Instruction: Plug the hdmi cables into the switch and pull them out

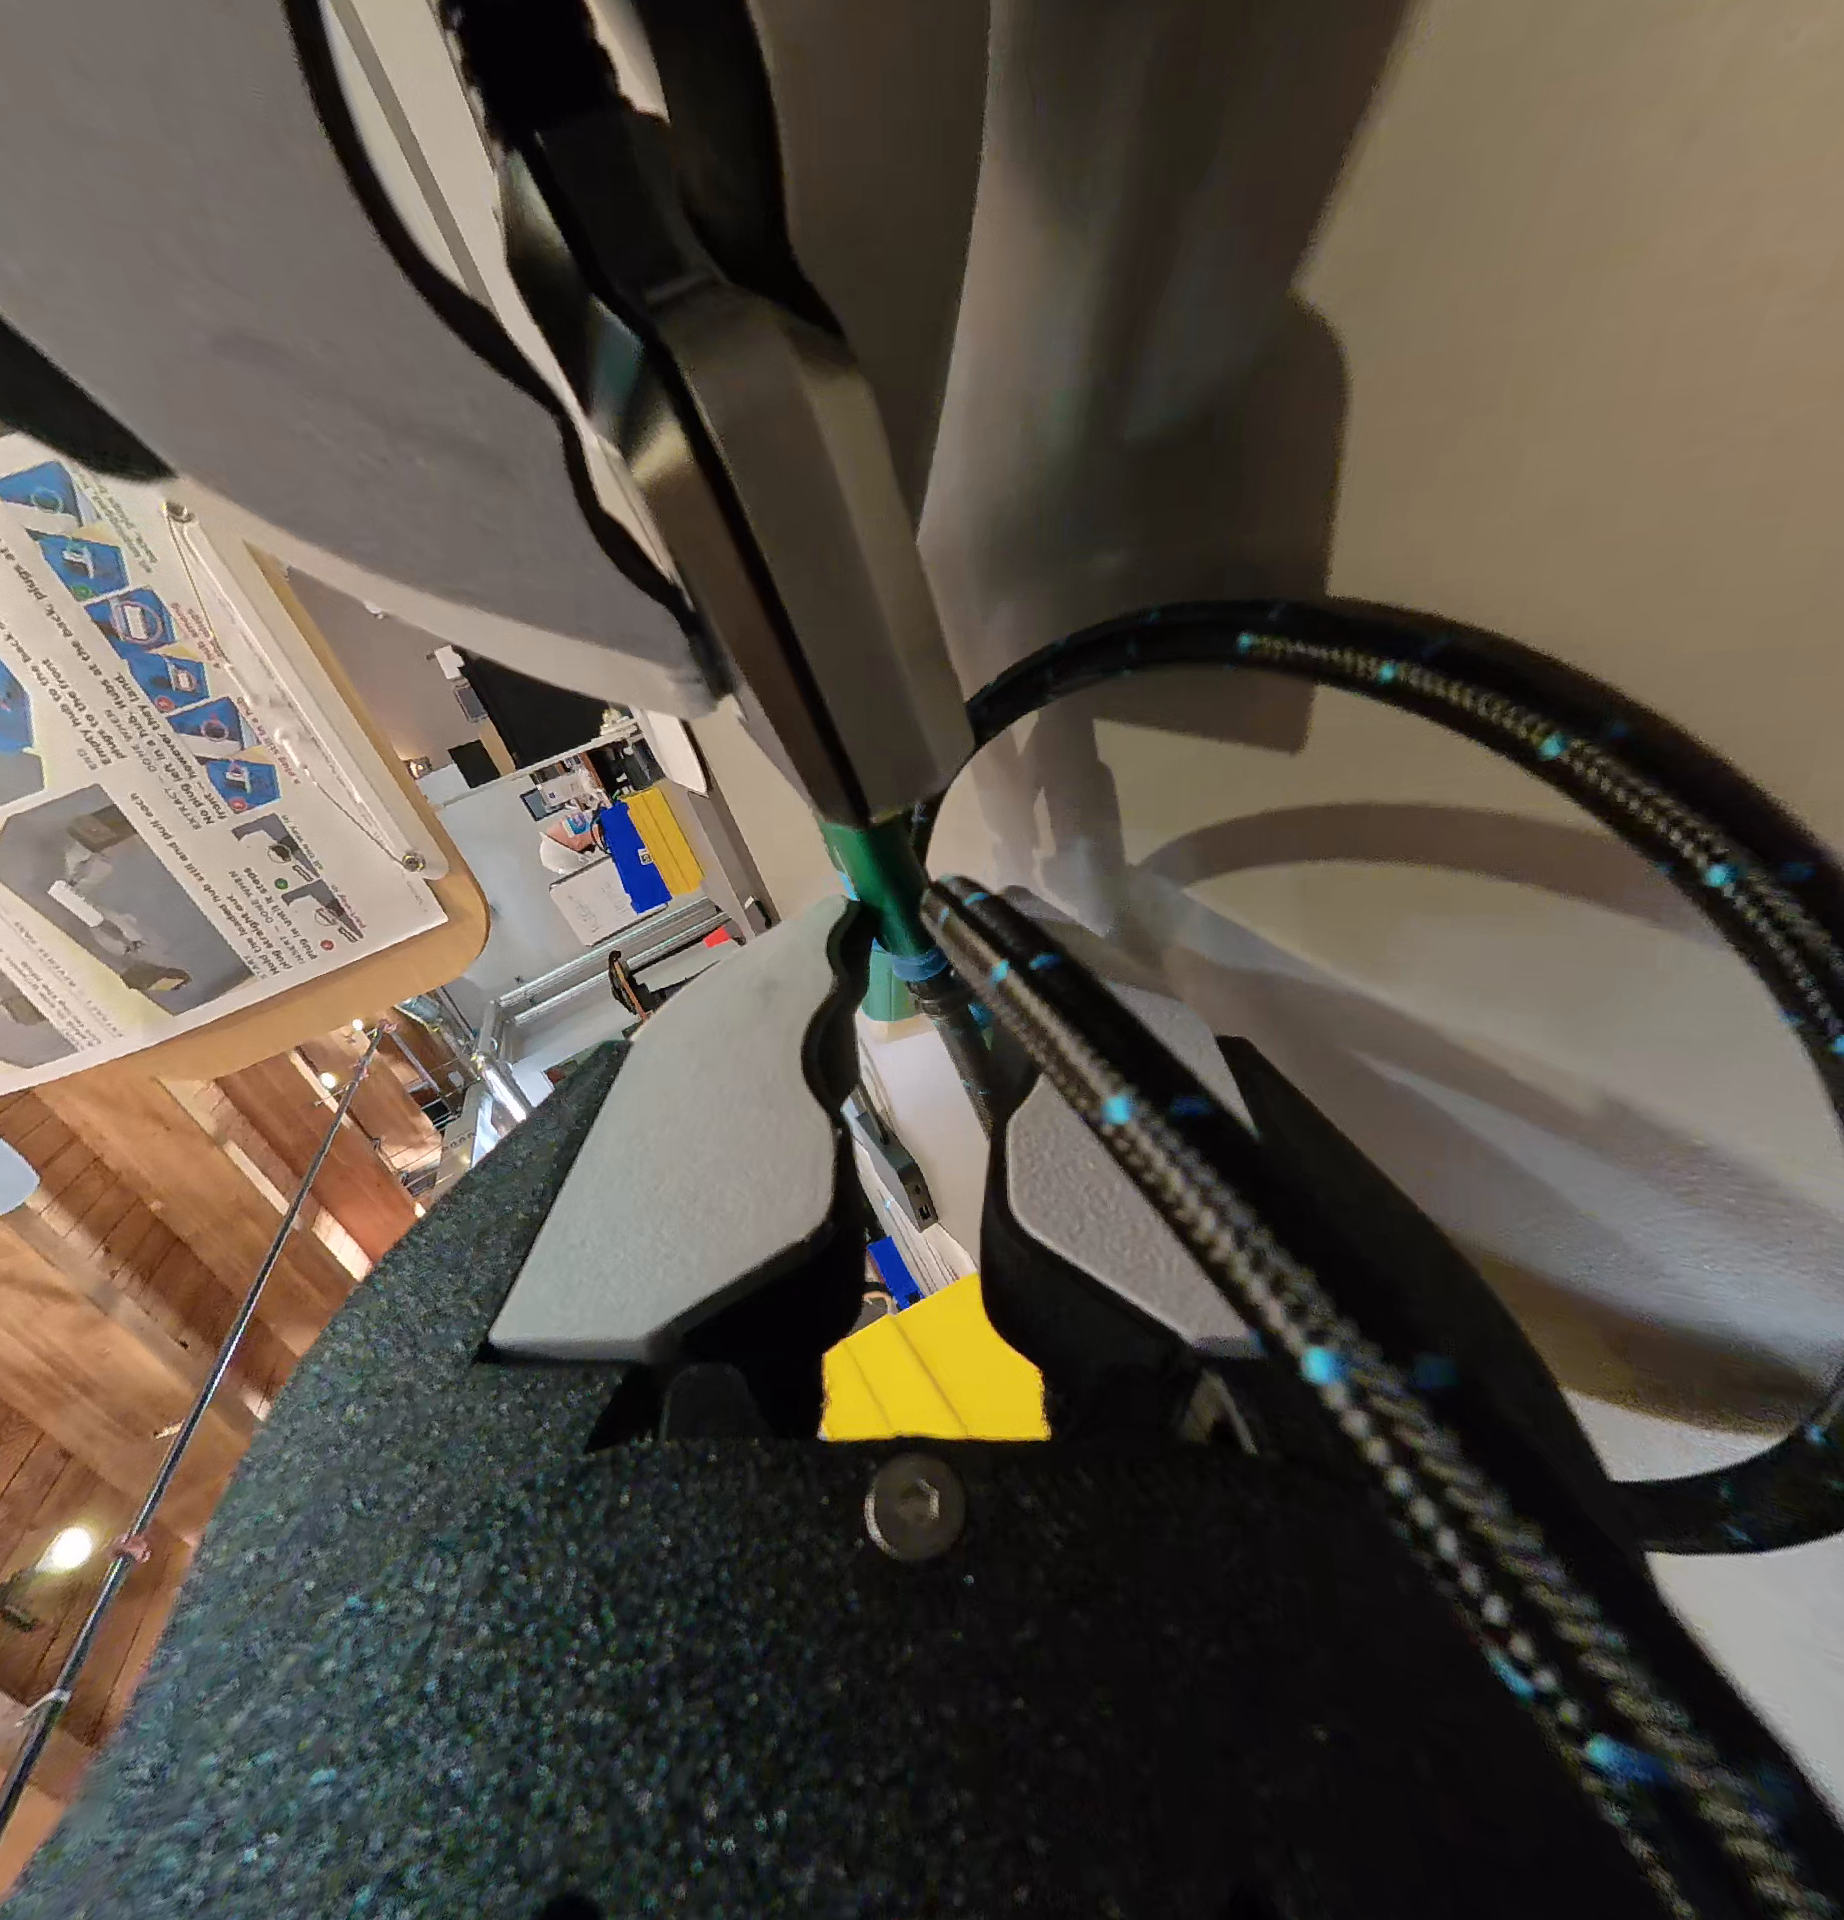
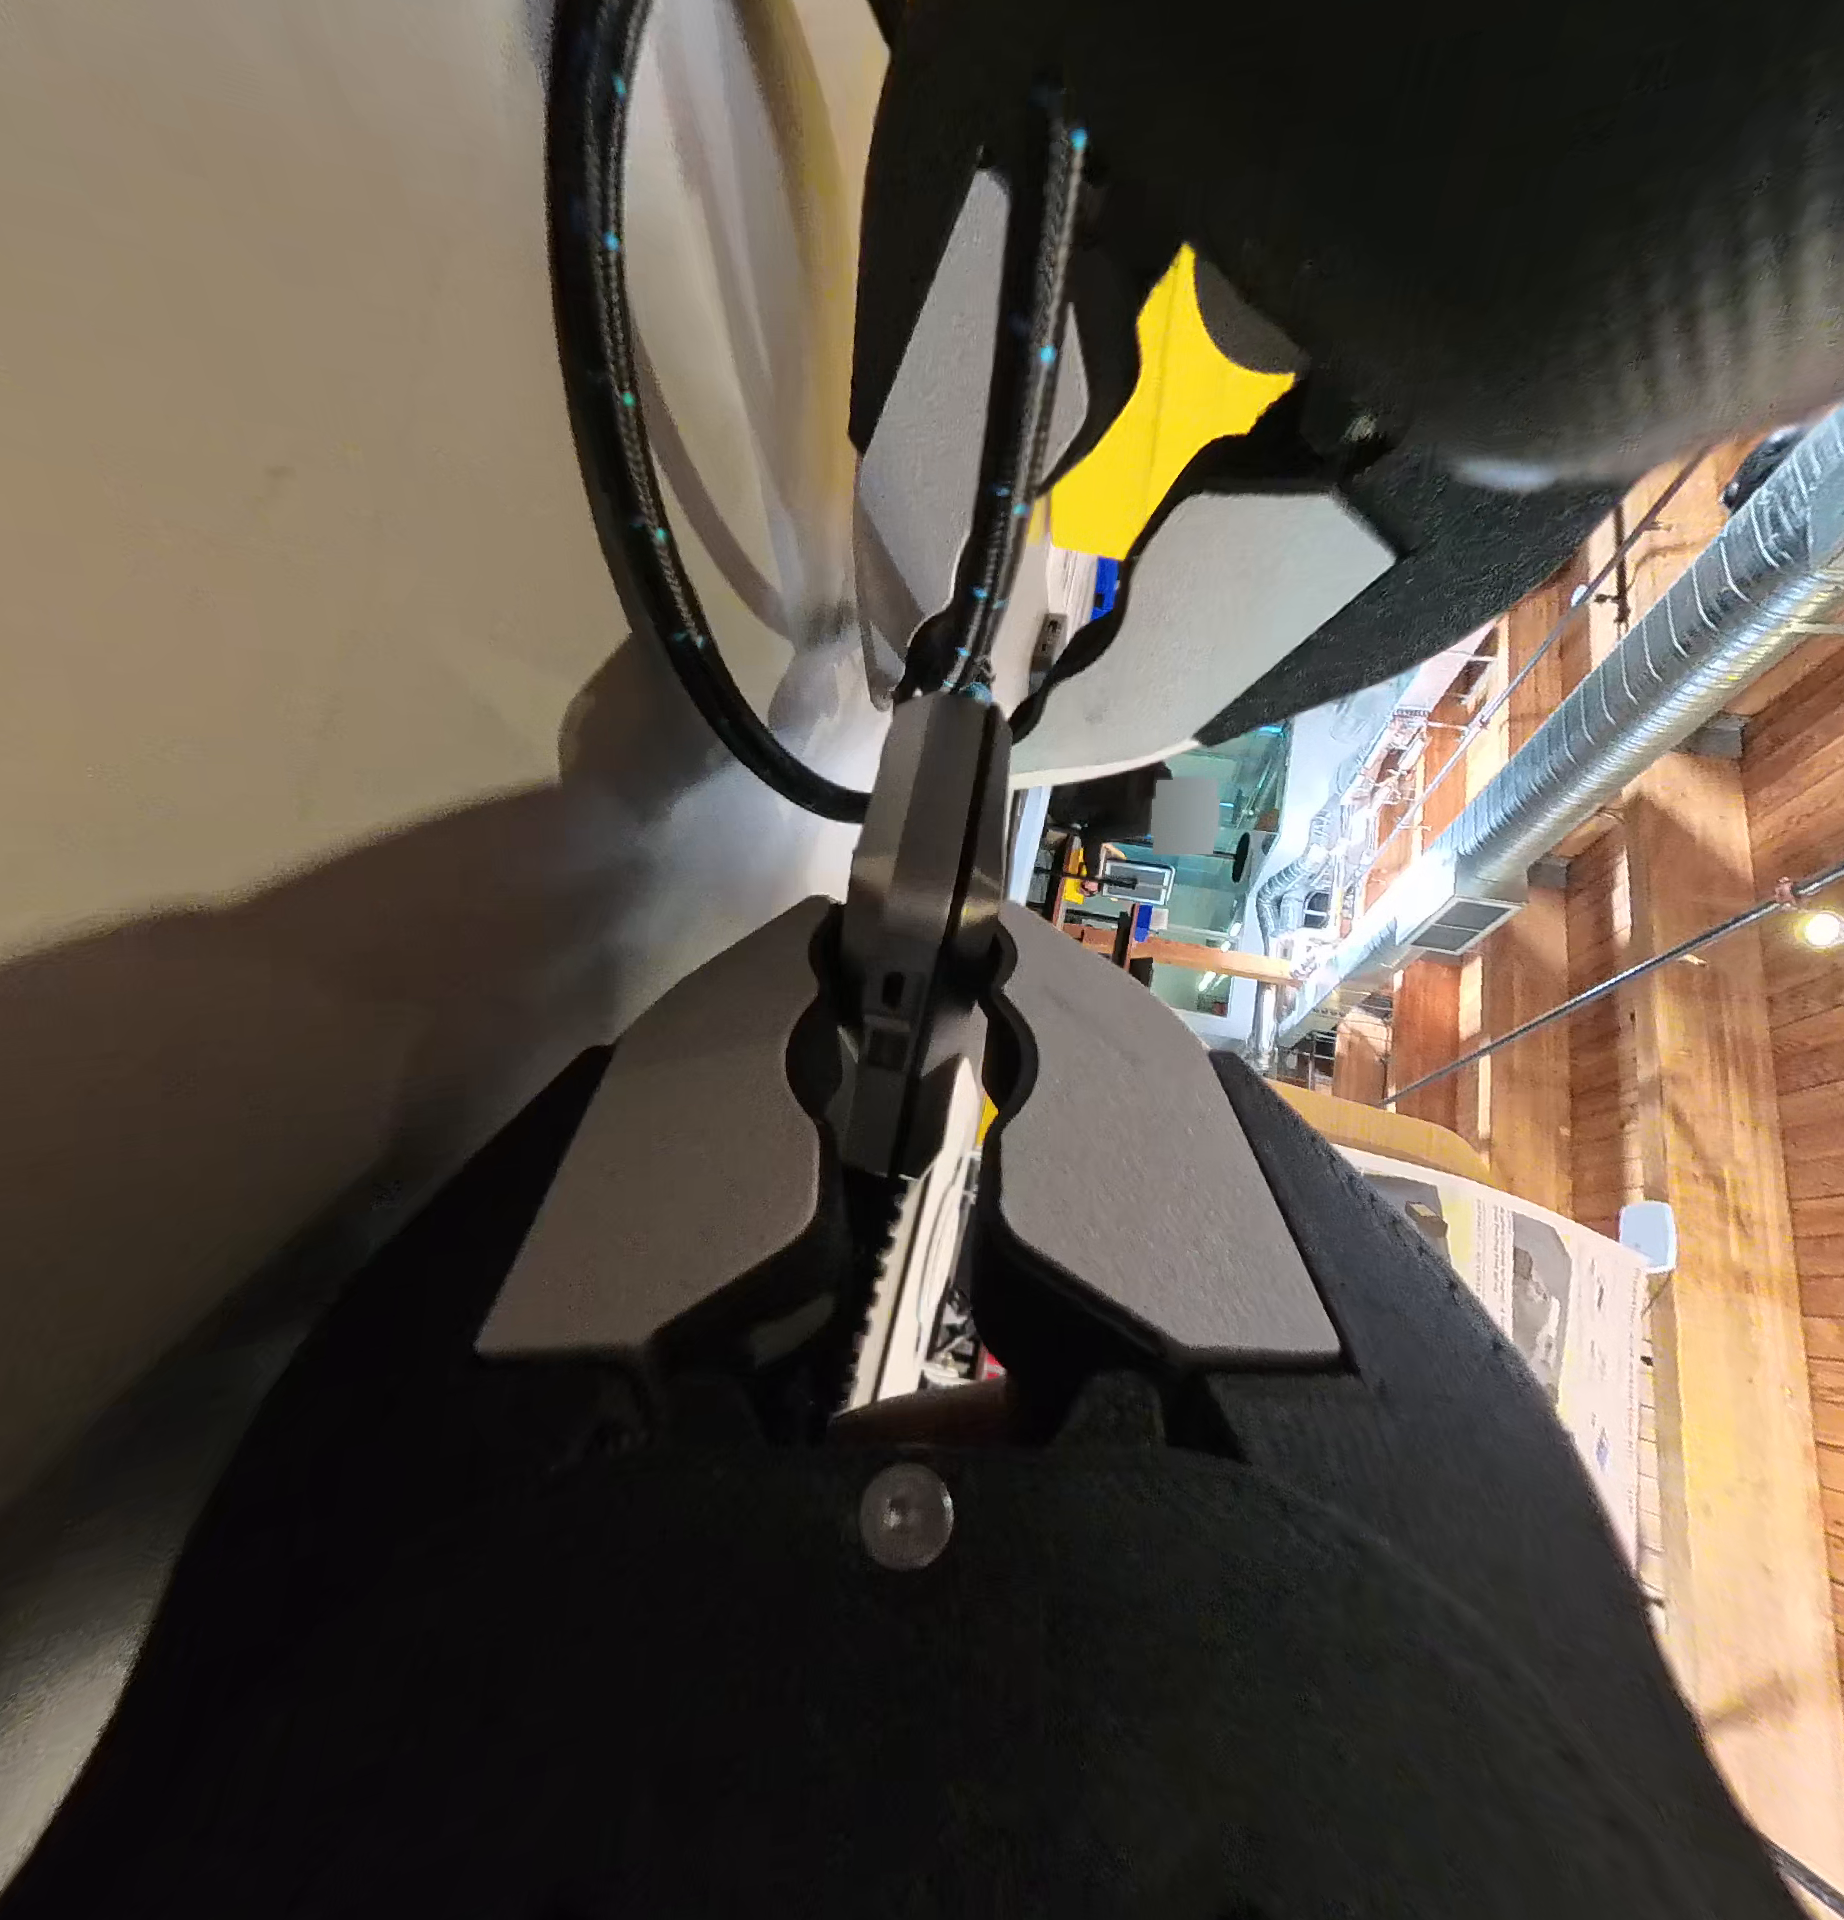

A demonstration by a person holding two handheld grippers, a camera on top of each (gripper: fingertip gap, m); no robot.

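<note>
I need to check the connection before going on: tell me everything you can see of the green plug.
The green plug is a short, metallic-looking green connector shell with a blue band at its cable end, where the black braided cable with blue flecks leaves and loops round. It sits tilted, its front end seated in the dark grey hub, between the left gripper fingers. The right gripper clamps the hub.

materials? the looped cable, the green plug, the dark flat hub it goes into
Cable: braided fabric sleeve, black-grey weave with blue flecks, matte. Plug: likely anodized metal, green with a smooth sheen. Hub: dark grey, smooth satin faces with crisp chamfered edges; metal or hard plastic, can't tell which.
</note>
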